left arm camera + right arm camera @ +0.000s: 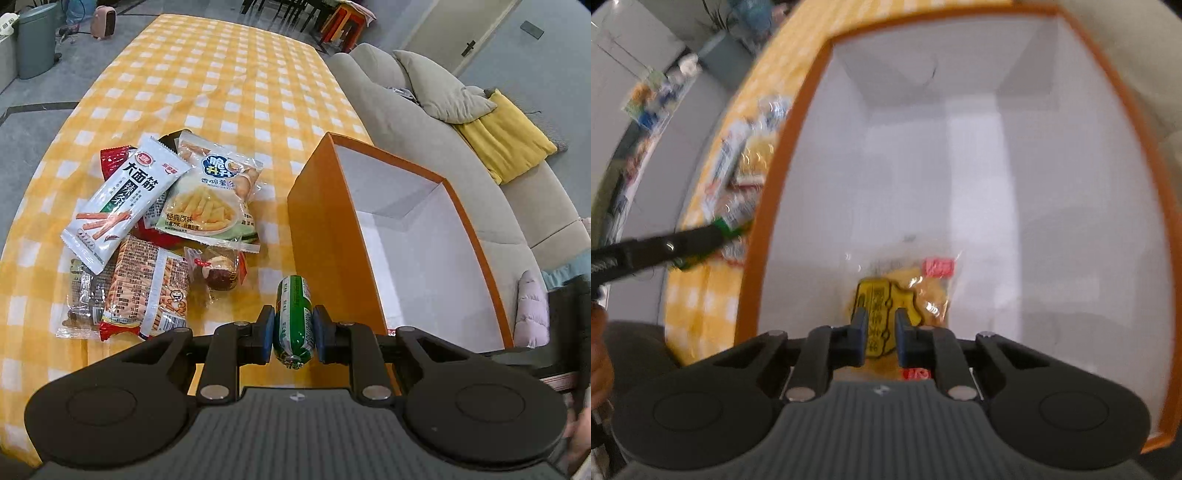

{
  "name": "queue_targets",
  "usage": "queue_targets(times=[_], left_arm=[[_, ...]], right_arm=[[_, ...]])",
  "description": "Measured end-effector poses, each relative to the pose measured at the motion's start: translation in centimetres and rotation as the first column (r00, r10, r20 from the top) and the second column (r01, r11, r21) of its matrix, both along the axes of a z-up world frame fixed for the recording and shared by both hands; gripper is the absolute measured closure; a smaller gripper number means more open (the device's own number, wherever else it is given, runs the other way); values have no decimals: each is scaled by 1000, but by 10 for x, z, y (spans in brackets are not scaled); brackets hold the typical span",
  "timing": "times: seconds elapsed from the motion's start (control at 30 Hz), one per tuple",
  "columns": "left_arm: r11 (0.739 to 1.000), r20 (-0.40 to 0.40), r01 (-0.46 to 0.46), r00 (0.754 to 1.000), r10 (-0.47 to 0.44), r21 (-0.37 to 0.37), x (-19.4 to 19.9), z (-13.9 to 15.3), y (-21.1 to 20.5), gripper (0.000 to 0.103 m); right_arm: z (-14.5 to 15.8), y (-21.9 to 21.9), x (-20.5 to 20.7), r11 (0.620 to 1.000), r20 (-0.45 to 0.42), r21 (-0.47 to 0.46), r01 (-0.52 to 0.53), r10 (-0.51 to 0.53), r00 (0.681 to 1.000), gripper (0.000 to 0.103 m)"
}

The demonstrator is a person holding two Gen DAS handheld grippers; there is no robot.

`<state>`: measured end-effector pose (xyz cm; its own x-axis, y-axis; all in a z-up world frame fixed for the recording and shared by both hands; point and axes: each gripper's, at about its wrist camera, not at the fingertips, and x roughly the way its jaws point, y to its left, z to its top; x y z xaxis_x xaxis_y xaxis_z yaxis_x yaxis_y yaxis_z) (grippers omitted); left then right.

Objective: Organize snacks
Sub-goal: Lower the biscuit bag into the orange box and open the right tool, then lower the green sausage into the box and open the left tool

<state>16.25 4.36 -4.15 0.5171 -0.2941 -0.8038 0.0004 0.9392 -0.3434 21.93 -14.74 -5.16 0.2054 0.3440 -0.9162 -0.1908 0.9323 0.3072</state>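
Two grippers working at once. Left gripper (293,334) clamping a green sausage-shaped snack (294,317) between its blue pads (267,338), holding it above the checked tablecloth (221,92), just beside the orange box (325,236) and not yet over its rim. Right gripper (881,338) reaching down inside the same box (775,184), jaws narrowed around a yellow-labelled clear packet (886,299); blurred, so firmness of the pinch hard to judge, though pads appearing to press the wrapper on both sides. Packet lying low against the white interior.

Remaining snack pile (155,229) sitting loose on the cloth, left of the box: white spicy-strip pack (122,199), potato-stick bag (210,195), several more beneath.

Risks, as judgement: slick round sausage slipping from the narrow pads if tilted; left gripper clipping the tall orange wall while crossing; both grippers crowding the box opening together.
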Motion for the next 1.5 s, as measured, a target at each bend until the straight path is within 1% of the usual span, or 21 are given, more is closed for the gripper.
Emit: queue_targets(times=[0.03,0.07,0.13,0.23,0.27,0.33,0.37,0.47,0.5,0.57,0.67,0.77,0.9,0.97,1.03,1.1,1.17,1.27,1.33,1.4,1.5], left_arm=[[1000,0,0,1000,0,1,0,0,1,79],[1000,-2,-1,1000,1,1,-1,0,1,79],[1000,-7,-4,1000,4,-6,-1,-1,4,79],[1000,-11,-10,1000,10,-14,-1,-1,6,79],[1000,-10,-12,1000,11,-14,-1,-1,6,79],[1000,-2,-11,1000,11,-13,-2,1,6,79],[1000,1,-10,1000,10,-14,-3,2,6,79],[1000,8,-5,1000,6,-19,-4,3,5,79],[1000,10,-3,1000,3,-20,-4,4,4,79],[1000,11,2,1000,-1,-20,-4,4,2,79],[1000,14,7,1000,-6,-28,-5,6,1,79],[999,18,2,1000,-2,-32,-6,12,1,79],[999,48,-2,999,4,-44,-8,30,-6,79],[999,70,1,998,3,-47,-10,41,-15,79],[998,88,9,996,-4,-56,-13,51,-26,79],[997,97,23,995,-16,-69,-17,57,-40,79],[996,90,39,995,-31,-83,-18,58,-57,79],[994,59,56,997,-50,-95,-15,49,-84,79],[995,11,56,998,-56,-81,-8,36,-105,79],[996,-33,57,998,-60,-67,1,20,-125,79],[996,-96,93,991,-93,1,13,-9,-157,79]], right_arm=[[-5,6,1,998,-6,-57,3,-3,1000,94],[-9,12,1,995,-4,-96,4,-4,1000,94],[-10,21,0,995,6,-98,-7,8,1000,94],[-11,28,-3,998,-1,-49,-39,39,999,94],[-10,25,-3,999,-20,-7,-42,42,999,94],[-10,17,-3,995,-71,98,-2,9,997,95],[-6,12,-3,995,-59,96,27,-21,998,95],[13,3,-6,993,87,-82,83,-76,993,95],[15,-1,-5,987,107,-117,106,-94,990,95],[9,-7,-2,979,87,-148,139,-127,988,95],[-12,-4,-1,985,9,-127,116,-116,993,95],[-13,2,1,986,20,-138,97,-95,995,95],[-12,-13,-3,990,-6,-64,125,-126,992,94],[-7,-24,-4,986,-10,-38,161,-162,987,87],[5,-36,-8,982,37,3,188,-188,982,73],[26,-50,-14,977,122,68,203,-210,970,72],[48,-65,-21,965,206,134,227,-252,946,72],[73,-87,-34,937,307,236,259,-324,895,72],[80,-100,-40,916,341,289,278,-370,864,71],[83,-113,-47,895,355,335,294,-409,840,71],[80,-131,-53,870,334,377,319,-449,829,71]])
